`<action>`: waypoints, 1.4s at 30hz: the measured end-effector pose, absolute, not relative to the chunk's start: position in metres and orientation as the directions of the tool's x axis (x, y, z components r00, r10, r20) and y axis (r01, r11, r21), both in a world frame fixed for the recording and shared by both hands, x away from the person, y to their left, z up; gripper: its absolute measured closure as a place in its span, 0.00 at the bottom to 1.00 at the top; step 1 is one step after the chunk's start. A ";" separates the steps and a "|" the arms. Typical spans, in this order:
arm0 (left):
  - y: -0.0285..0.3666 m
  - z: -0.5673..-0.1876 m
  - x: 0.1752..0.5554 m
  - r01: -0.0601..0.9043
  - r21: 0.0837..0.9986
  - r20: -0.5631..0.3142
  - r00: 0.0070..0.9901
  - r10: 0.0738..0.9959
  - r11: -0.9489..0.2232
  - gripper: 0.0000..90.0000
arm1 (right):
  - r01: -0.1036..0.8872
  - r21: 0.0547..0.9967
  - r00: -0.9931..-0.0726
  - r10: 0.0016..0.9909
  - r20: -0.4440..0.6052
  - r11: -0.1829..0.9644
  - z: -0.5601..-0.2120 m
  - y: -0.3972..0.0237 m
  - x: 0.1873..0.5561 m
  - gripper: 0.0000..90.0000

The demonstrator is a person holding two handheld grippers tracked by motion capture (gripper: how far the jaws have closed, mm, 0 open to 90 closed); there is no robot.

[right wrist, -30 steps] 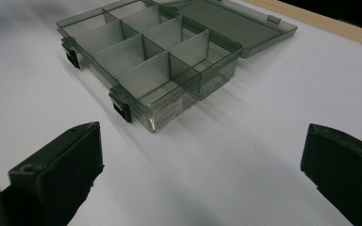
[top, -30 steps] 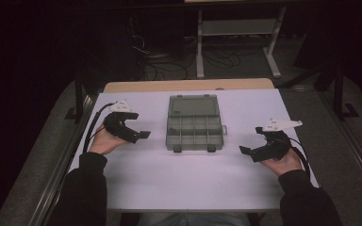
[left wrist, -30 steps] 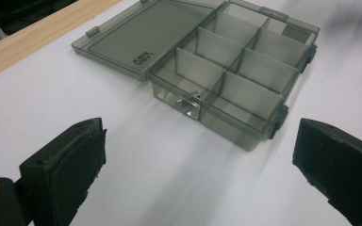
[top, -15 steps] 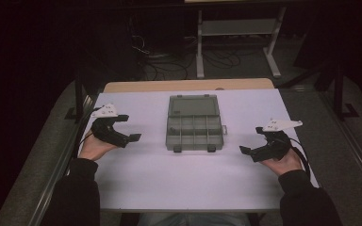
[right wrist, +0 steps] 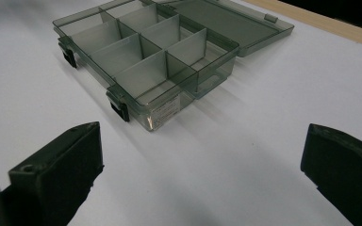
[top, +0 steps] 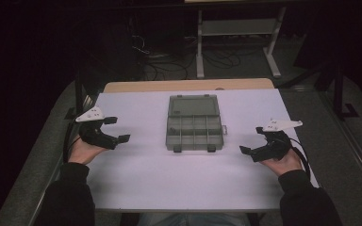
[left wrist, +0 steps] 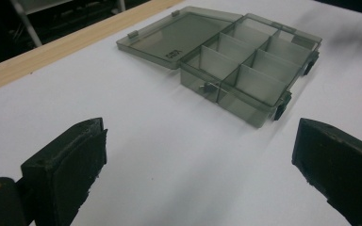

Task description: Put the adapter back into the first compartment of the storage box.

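Leftward the left gripper (top: 115,130) has drifted from the open organizer box (top: 194,123); both grippers' fingers gape wide, empty.

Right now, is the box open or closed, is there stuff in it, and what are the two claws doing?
Organizer box: lid open, lying flat on the table behind the compartments.
Box compartments: mostly empty; one small metal piece lies in a compartment.
Front latches: undone.
Left claw: open, holding nothing, left of the box.
Right claw: open, holding nothing, right of the box.
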State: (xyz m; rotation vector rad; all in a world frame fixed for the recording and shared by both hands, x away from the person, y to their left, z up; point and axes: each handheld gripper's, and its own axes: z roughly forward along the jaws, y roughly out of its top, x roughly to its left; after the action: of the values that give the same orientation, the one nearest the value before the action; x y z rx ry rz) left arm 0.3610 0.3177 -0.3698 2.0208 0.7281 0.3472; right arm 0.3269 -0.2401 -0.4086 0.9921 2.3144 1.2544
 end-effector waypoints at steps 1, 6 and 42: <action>0.319 -0.370 0.360 0.355 0.851 -0.043 0.781 0.623 -0.387 0.04 | 0.421 0.828 -0.704 0.709 0.041 0.370 -0.408 -0.240 0.327 0.00; 0.328 -0.374 0.355 0.347 0.863 -0.041 0.771 0.636 -0.366 0.04 | 0.422 0.829 -0.703 0.710 0.044 0.367 -0.408 -0.240 0.327 0.00; 0.378 -0.399 0.320 0.337 0.924 -0.115 0.696 0.708 -0.181 0.01 | 0.417 0.833 -0.705 0.707 0.043 0.364 -0.408 -0.241 0.326 0.00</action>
State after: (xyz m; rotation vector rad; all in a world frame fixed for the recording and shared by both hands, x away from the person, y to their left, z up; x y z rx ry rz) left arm 0.3204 0.3779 -0.3995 1.7822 0.8310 0.4119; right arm 0.3255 -0.2412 -0.4080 0.9897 2.3083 1.2665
